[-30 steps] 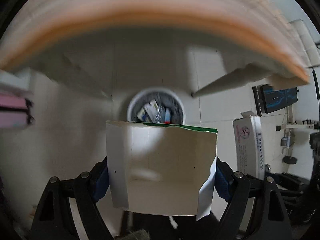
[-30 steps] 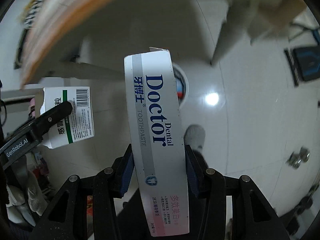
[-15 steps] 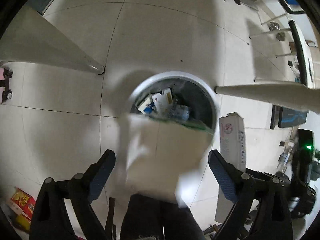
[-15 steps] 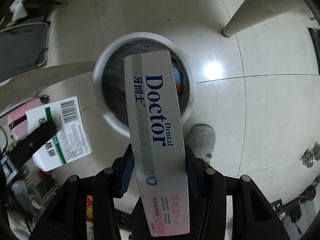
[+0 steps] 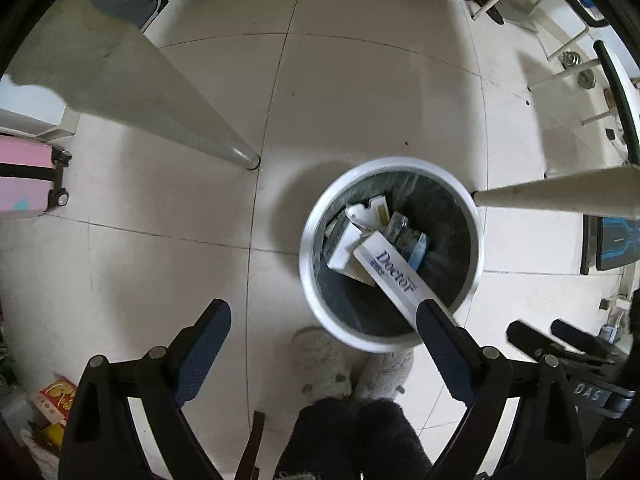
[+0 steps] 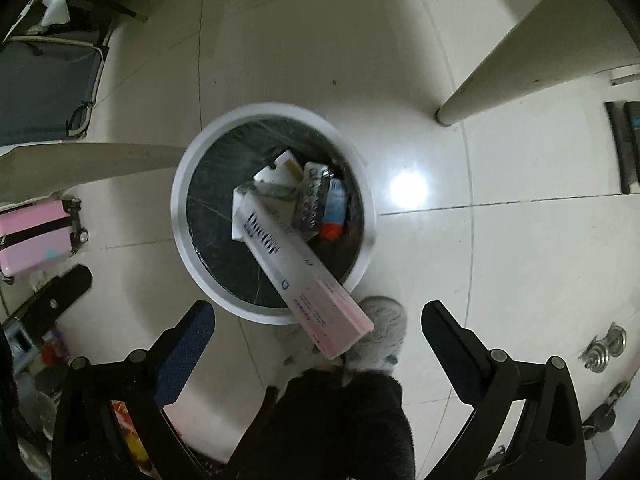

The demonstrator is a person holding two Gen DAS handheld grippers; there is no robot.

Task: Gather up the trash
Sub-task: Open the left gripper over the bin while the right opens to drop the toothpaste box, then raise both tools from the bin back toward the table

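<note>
A round white trash bin with a dark liner stands on the tiled floor, below both grippers and holding several boxes and wrappers. My left gripper points straight down just left of it, open and empty. A white carton lies inside the bin. The right gripper is above the bin with its jaws opening. The white "Doctor" toothpaste box is loose below them, tilted, touching neither pad. Its far end is in the bin and its pink end is over the near rim. The same box shows in the left wrist view.
Two pale table legs slant in beside the bin. A pink suitcase stands at the left and a dark case at the far left. The person's fluffy slippers are right at the bin's near side.
Both grippers sank from beside the table edge to just above the bin. The left one let go of the white carton, which fell in. The right jaws spread and the toothpaste box dropped out.
</note>
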